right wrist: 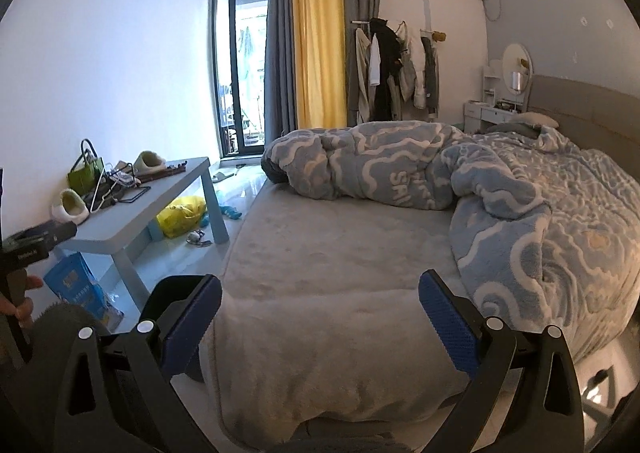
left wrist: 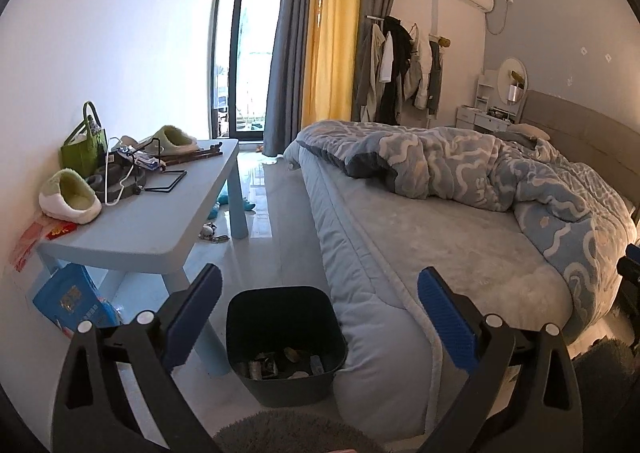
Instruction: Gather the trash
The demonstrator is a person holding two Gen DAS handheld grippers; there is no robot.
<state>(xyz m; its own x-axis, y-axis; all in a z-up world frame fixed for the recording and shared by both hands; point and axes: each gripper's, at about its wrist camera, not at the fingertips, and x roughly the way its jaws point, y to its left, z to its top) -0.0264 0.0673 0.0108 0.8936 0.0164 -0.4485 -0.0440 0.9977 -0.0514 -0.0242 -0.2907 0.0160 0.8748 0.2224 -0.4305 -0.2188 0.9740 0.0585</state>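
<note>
A black trash bin point(left wrist: 284, 341) stands on the floor between the blue table and the bed, with several scraps in its bottom. My left gripper point(left wrist: 320, 317) is open and empty, hovering just above and in front of the bin. My right gripper point(right wrist: 320, 317) is open and empty over the foot of the bed point(right wrist: 320, 293). The bin's edge point(right wrist: 172, 293) shows behind the right gripper's left finger. Small scraps point(left wrist: 214, 233) lie on the floor under the table, also seen in the right wrist view point(right wrist: 196, 239). A yellow bag point(right wrist: 182, 215) lies under the table.
A low blue table point(left wrist: 160, 213) by the left wall holds slippers point(left wrist: 72, 197), a green bag point(left wrist: 84, 149) and wire hangers. A blue package point(left wrist: 72, 301) leans under it. The bed carries a rumpled blue duvet point(left wrist: 500, 173). A clothes rack point(left wrist: 400, 65) and curtains stand at the far wall.
</note>
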